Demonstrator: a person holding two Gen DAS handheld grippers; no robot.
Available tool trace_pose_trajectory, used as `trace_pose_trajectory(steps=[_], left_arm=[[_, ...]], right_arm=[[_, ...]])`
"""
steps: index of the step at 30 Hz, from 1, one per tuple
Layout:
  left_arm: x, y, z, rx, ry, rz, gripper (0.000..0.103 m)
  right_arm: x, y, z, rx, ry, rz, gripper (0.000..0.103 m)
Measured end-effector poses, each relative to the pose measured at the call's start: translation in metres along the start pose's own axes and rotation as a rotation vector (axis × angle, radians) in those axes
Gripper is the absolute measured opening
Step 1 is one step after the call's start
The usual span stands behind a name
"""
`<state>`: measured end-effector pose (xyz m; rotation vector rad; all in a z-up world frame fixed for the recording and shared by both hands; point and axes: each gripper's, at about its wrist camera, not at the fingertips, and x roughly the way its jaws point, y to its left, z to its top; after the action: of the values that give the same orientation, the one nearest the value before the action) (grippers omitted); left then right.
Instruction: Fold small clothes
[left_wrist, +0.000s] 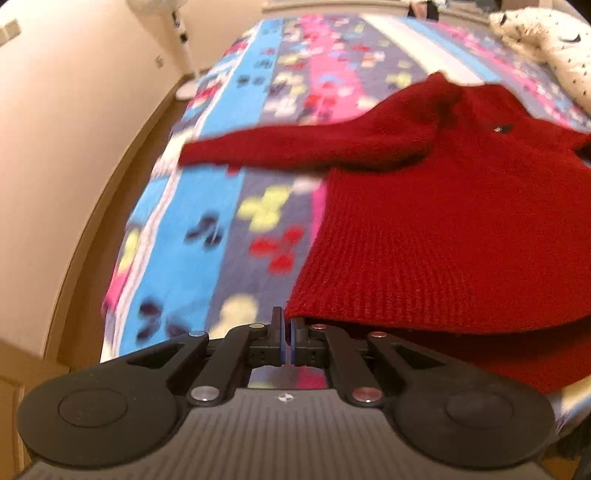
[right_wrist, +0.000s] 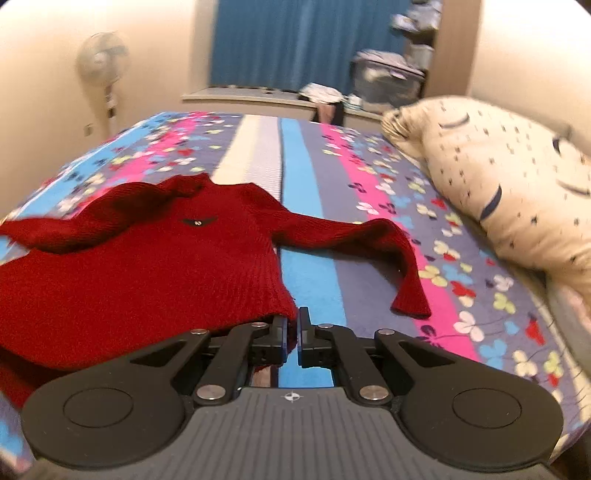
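A small red knitted sweater (left_wrist: 443, 229) lies face up on the bed, collar away from me, with a small dark badge on the chest. In the left wrist view its left sleeve (left_wrist: 277, 147) stretches out sideways. My left gripper (left_wrist: 287, 325) is shut on the hem's left corner, which is lifted off the bedspread. In the right wrist view the same sweater (right_wrist: 147, 273) fills the left side, and its right sleeve (right_wrist: 388, 251) bends down toward me. My right gripper (right_wrist: 292, 325) is shut on the hem's right corner, with red knit between the fingers.
The bed carries a striped blue, pink and grey flowered bedspread (right_wrist: 310, 273). A cream pillow (right_wrist: 498, 192) lies along its right side. The bed's left edge drops to a wooden floor (left_wrist: 110, 192). A standing fan (right_wrist: 103, 66), a blue curtain (right_wrist: 295, 40) and cluttered shelves (right_wrist: 388, 81) stand beyond.
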<state>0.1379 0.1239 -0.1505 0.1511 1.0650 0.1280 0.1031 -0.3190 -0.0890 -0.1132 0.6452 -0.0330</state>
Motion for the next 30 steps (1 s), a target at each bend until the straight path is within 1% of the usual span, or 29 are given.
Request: trace_pose_trajectory(steps=[1, 2, 4, 5, 7, 9, 15, 20, 24, 27, 30], left_arm=[[0.006, 0.004, -0.01, -0.006, 0.02, -0.006, 0.003], [0.014, 0.005, -0.019, -0.007, 0.034, -0.015, 0.003], [0.03, -0.002, -0.032, 0.022, 0.064, -0.023, 0.003], [0.035, -0.006, -0.036, 0.039, 0.072, -0.02, 0.003], [0.035, -0.014, -0.043, 0.078, 0.069, 0.0, 0.003], [0.031, -0.016, -0.044, 0.092, 0.057, 0.003, 0.003], [0.016, -0.009, -0.043, 0.066, 0.018, -0.027, 0.003], [0.003, -0.013, -0.044, 0.086, -0.011, -0.034, 0.003], [-0.008, -0.01, -0.047, 0.076, -0.025, -0.044, 0.003], [-0.008, -0.01, -0.05, 0.079, -0.02, -0.047, 0.003], [0.005, -0.014, -0.057, 0.089, 0.012, -0.035, 0.003]], right_arm=[[-0.004, 0.003, -0.007, -0.029, 0.024, -0.007, 0.004], [0.0, 0.006, -0.019, -0.05, 0.075, -0.012, 0.004], [0.024, 0.01, -0.049, -0.067, 0.225, -0.009, 0.004], [0.039, 0.012, -0.066, -0.055, 0.301, 0.005, 0.004], [0.056, 0.017, -0.088, -0.055, 0.357, 0.018, 0.004], [0.06, 0.02, -0.096, -0.06, 0.366, 0.005, 0.004], [0.054, 0.017, -0.088, -0.045, 0.34, 0.004, 0.004], [0.047, 0.015, -0.083, -0.05, 0.313, -0.005, 0.003], [0.034, 0.009, -0.078, -0.046, 0.301, -0.007, 0.002], [0.024, 0.006, -0.077, -0.059, 0.283, -0.005, 0.002], [0.031, 0.009, -0.087, -0.074, 0.318, -0.017, 0.002]])
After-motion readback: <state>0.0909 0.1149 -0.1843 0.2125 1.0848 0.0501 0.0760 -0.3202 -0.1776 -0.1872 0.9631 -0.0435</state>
